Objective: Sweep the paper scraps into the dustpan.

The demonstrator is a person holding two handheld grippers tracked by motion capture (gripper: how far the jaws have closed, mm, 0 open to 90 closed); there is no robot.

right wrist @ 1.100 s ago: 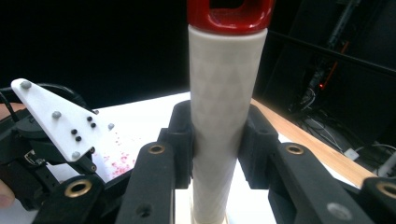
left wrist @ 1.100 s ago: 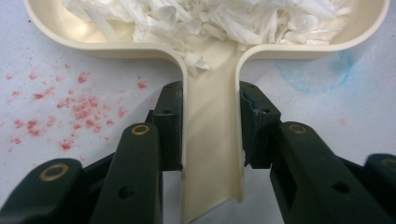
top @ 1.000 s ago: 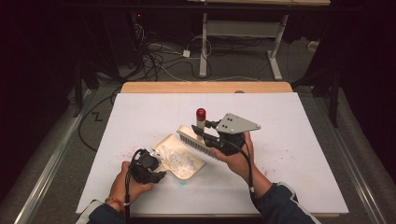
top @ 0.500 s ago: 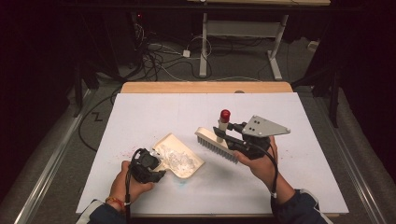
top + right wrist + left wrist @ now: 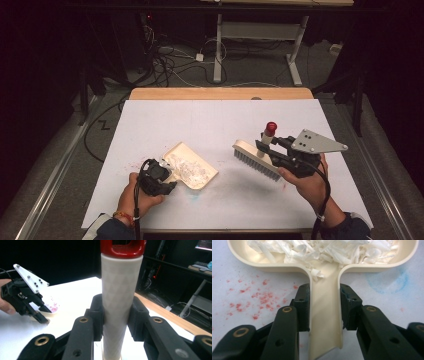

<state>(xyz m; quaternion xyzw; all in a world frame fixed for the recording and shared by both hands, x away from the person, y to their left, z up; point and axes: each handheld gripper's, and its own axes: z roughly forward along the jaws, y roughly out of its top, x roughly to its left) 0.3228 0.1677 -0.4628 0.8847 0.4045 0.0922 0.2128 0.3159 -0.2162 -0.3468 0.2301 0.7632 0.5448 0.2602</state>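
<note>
Left claw (image 5: pixel 324 307) clamped on dustpan (image 5: pixel 192 165) handle, shreds beyond jaws. Right claw (image 5: pixel 116 315) clamped on brush (image 5: pixel 256 159) handle.

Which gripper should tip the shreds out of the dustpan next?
Left. The left gripper is shut on the dustpan handle; the right gripper is occupied, shut on the brush handle.
</note>
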